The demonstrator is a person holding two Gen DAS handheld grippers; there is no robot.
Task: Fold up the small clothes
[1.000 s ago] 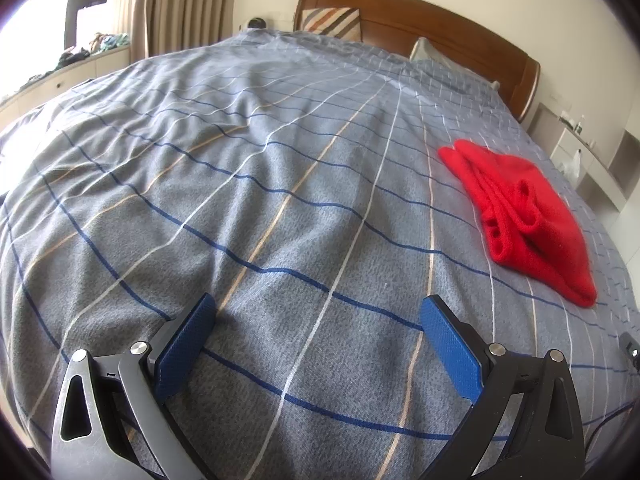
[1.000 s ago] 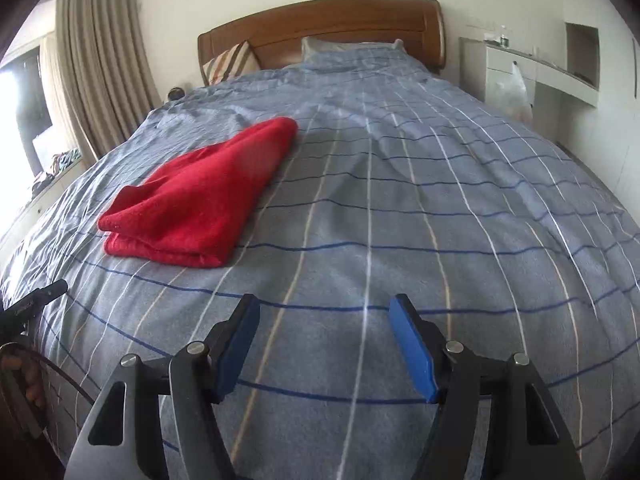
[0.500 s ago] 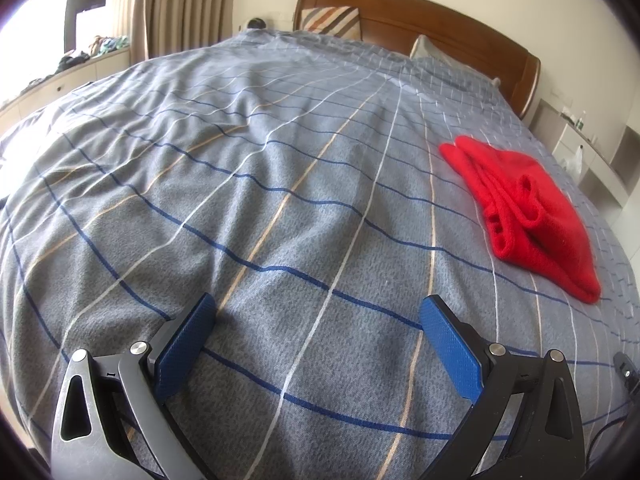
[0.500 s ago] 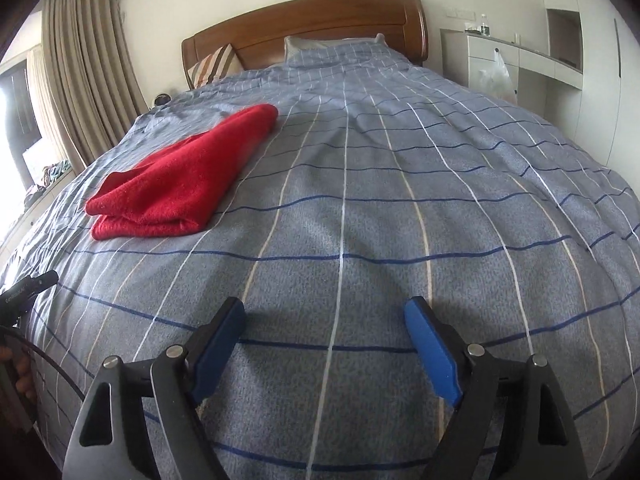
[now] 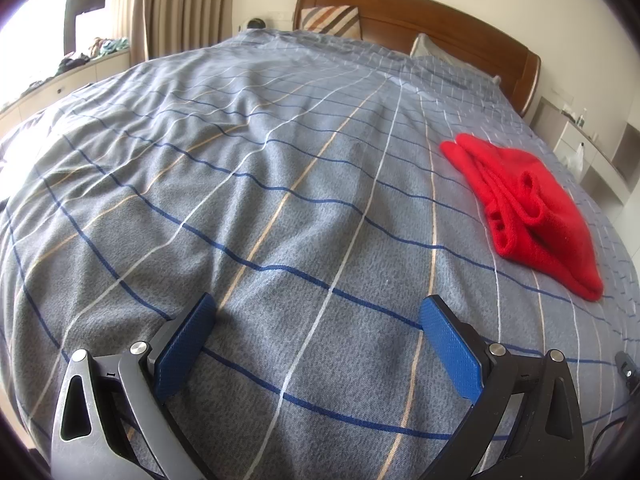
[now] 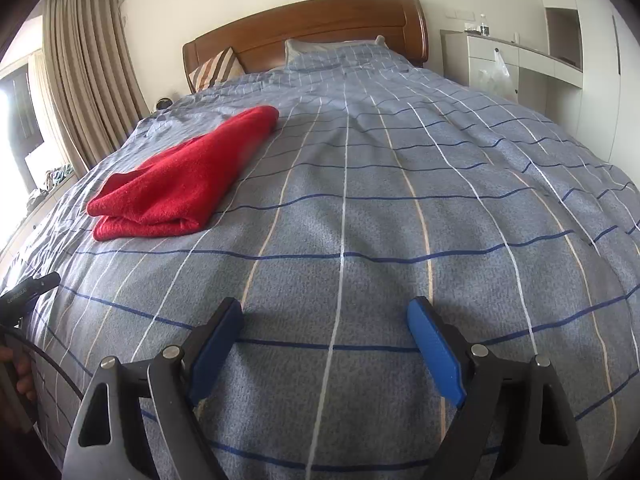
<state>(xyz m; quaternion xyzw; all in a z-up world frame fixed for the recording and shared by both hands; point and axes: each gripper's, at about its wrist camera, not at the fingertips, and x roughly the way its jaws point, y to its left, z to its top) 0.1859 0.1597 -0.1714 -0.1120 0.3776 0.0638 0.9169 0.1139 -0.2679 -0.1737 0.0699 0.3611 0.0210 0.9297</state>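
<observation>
Left hand-held gripper (image 5: 318, 312): jaws spread wide, nothing between the blue pads (image 5: 184, 344), only checked bedcover (image 5: 280, 160) showing through the gap. I read it as held low over the near part of the bed, pointing toward the headboard (image 5: 420, 16), level, not touching cloth as far as I can tell.

Right hand-held gripper (image 6: 324, 316): likewise wide apart and empty, blue pads (image 6: 434, 344) framing bare bedcover (image 6: 400, 200). Same low, forward-pointing pose, aimed up the bed toward the headboard (image 6: 304, 24).

Red garment (image 5: 524, 208): lies on the bedcover, ahead and to the right in my left view, ahead and to the left in my right view (image 6: 180, 184), so between the two grippers' lines and well apart from both. It sits doubled over in layers, with stacked edges visible at its near end; one looped hem shows on top in the left view.

Progress, my judgement: this piece looks folded already and set down. No other small clothes are visible on the bed, so I see nothing left to fold from here; both grippers appear idle.

Surroundings: striped cushion (image 6: 216, 68), curtains (image 6: 84, 80), white cabinet (image 6: 520, 64).
</observation>
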